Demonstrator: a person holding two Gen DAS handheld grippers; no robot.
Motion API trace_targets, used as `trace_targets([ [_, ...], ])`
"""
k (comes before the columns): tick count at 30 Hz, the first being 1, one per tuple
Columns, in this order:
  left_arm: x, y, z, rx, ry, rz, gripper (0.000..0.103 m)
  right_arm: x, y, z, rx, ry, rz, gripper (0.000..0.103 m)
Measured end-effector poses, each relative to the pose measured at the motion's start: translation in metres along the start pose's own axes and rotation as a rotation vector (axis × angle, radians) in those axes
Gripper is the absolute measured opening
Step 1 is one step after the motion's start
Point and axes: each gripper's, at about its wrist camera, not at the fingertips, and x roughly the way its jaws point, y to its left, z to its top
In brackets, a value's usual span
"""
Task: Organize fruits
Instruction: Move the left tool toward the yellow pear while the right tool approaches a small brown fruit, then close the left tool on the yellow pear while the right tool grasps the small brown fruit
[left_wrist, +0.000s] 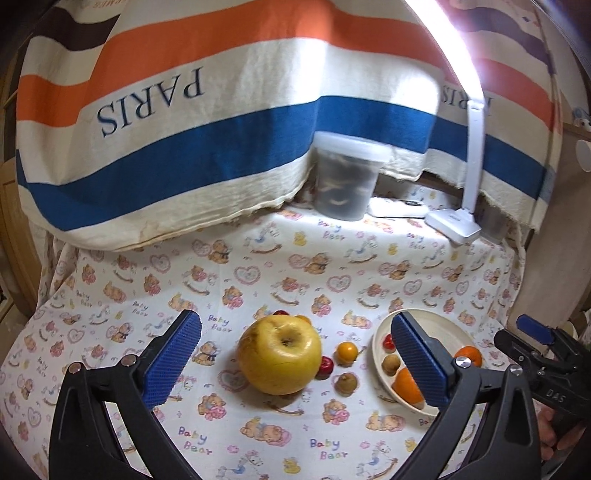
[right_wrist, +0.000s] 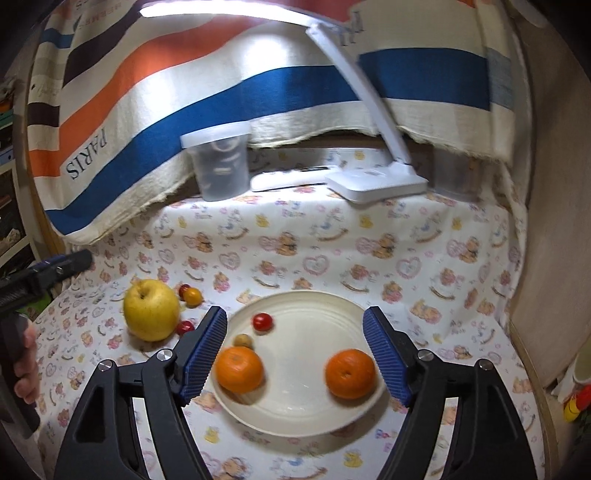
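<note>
On the left the left tongs (left_wrist: 295, 354) stand wide apart, their ribbed blue pads either side of a big yellow apple (left_wrist: 279, 353) without touching it. The apple is round, waxy and a little bruised, and it sits on the surface (left_wrist: 258, 266), which is draped in a soft cotton cloth printed with bears and hearts. Just right of the apple lie small fruits: a glossy red one (left_wrist: 326, 366), a smooth yellow-orange one (left_wrist: 347, 352) and a dull brown one (left_wrist: 346, 382). Two more small ones peek out behind the apple.

Further right sits a shallow cream plate (right_wrist: 314, 417) with faint rings, holding two dimpled oranges (right_wrist: 239, 369) (right_wrist: 350, 373), a small red fruit (right_wrist: 262, 322) and a small brown one (right_wrist: 243, 340). The right tongs (right_wrist: 295, 354) hover over the plate, apart with nothing gripped; the oranges lie between the pads, and I cannot tell whether they clear them.

At the far edge stand a lidded translucent plastic tub (right_wrist: 218, 162), a flat white object (right_wrist: 291, 177) and a white desk lamp (right_wrist: 376, 181). Behind them hangs a coarse striped cloth (left_wrist: 221, 122) lettered "PARIS".
</note>
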Motion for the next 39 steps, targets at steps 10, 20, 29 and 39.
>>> trace_targets([
  [10, 0.013, 0.019, 0.0, -0.049, 0.045, 0.047, 0.102, 0.047, 0.05, 0.019, -0.033, 0.139, 0.155, 0.078],
  [20, 0.017, 0.03, 0.0, -0.075, 0.059, 0.079, 0.102, 0.101, 0.109, 0.006, -0.179, 0.292, 0.198, 0.055],
  [29, 0.027, 0.028, -0.007, -0.071, 0.092, 0.095, 0.102, 0.133, 0.13, -0.02, -0.215, 0.375, 0.181, 0.041],
  [39, 0.037, 0.022, -0.013, -0.038, 0.102, 0.133, 0.102, 0.154, 0.121, -0.031, -0.212, 0.412, 0.148, 0.034],
])
